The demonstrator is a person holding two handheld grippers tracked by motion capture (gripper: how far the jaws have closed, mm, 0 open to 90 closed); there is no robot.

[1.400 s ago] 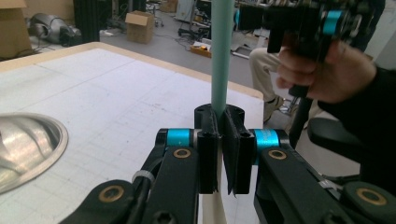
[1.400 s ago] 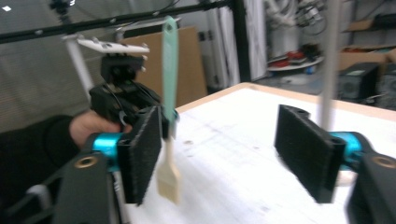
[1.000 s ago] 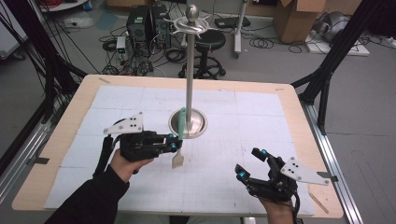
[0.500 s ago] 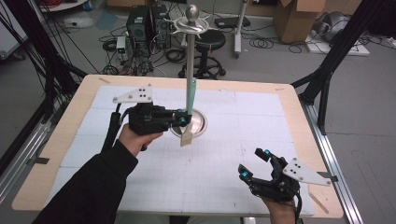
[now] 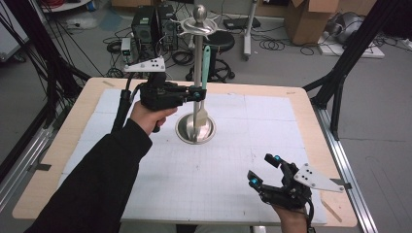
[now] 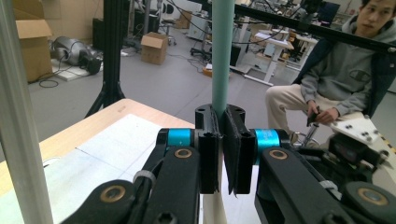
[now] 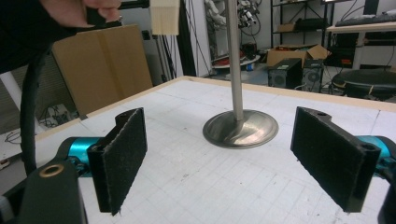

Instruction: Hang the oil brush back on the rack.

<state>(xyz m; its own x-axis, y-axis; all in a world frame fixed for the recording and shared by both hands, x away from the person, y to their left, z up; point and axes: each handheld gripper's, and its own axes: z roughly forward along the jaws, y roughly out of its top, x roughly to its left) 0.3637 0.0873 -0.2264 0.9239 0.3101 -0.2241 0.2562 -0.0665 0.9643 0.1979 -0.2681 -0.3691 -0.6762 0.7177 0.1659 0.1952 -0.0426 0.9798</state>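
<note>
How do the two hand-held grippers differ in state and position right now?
The left hand-held gripper is shut on the teal-handled spatula; the right hand-held gripper is open and holds nothing. The left one is raised beside the metal stand; the right one sits low near the table's front edge. Both have black jaws.

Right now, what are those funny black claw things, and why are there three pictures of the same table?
Those are grabbing tools that a person holds, one in each hand. One picture comes from a camera high above the table. The other two come from small cameras riding on each tool, looking along its two black jaws.

On the table stands a shiny metal stand: a round base with a tall pole and hooks on top.

The left tool is squeezed shut on a spatula with a green handle and a pale wooden blade, holding it upright beside the pole, lifted off the table. In its own camera you see the green handle pinched between the jaws.

The right tool holds nothing. Its jaws stand wide open, low over the near corner.
</note>
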